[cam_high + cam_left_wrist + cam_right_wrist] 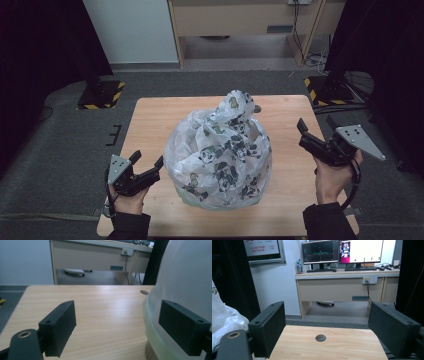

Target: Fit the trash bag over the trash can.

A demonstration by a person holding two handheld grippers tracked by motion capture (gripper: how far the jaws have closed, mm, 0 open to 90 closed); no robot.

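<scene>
A bulging white plastic bag (220, 155) printed with pandas stands in the middle of the wooden table (150, 120), its gathered top leaning toward the far side. My left gripper (147, 160) is low at the table's near left, open, with one jaw close to the bag's left side. In the left gripper view the bag (185, 277) rises at the right behind one jaw, and bare table lies between the jaws of the left gripper (116, 307). My right gripper (316, 123) is held above the table's right edge, open and empty. In the right gripper view the right gripper (325, 312) points past the bag (224, 317).
A small round hole (257, 108) sits in the table behind the bag. Black stands with yellow-striped bases (100, 97) (325, 92) flank the table on the floor. A desk with monitors (342, 251) stands beyond the far edge.
</scene>
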